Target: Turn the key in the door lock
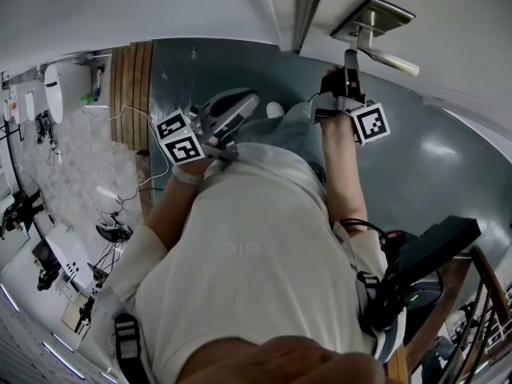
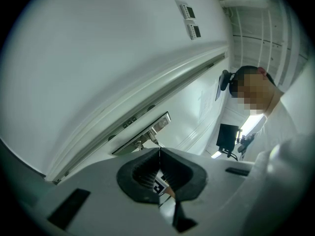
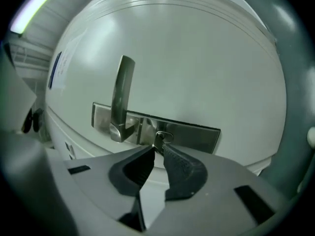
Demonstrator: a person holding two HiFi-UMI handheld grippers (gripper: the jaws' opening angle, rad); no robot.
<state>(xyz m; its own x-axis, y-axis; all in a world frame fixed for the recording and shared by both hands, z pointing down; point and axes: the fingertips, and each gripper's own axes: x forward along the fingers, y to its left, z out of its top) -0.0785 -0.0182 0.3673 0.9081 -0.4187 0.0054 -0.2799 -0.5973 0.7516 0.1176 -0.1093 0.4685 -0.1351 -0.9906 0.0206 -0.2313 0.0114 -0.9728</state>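
A small metal key [image 3: 163, 137] sits in the lock of the steel plate [image 3: 197, 134] on the white door [image 3: 197, 58], just right of the lever handle [image 3: 122, 95]. My right gripper [image 3: 158, 148] points straight at the plate, its black fingertips [image 3: 173, 157] pinched on the key's head. From the head view, the right gripper [image 1: 350, 61] reaches up under the handle [image 1: 390, 59]; the key itself is hidden there. My left gripper [image 1: 242, 106] hangs back from the door at waist height, its jaws [image 2: 159, 150] shut with nothing between them.
The door frame [image 1: 308, 6] runs up beside the lock plate. A wooden floor strip [image 1: 132, 94] and loose cables [image 1: 120, 206] lie to the left. Black equipment [image 1: 428, 254] and a wooden stair rail [image 1: 488, 286] stand at lower right.
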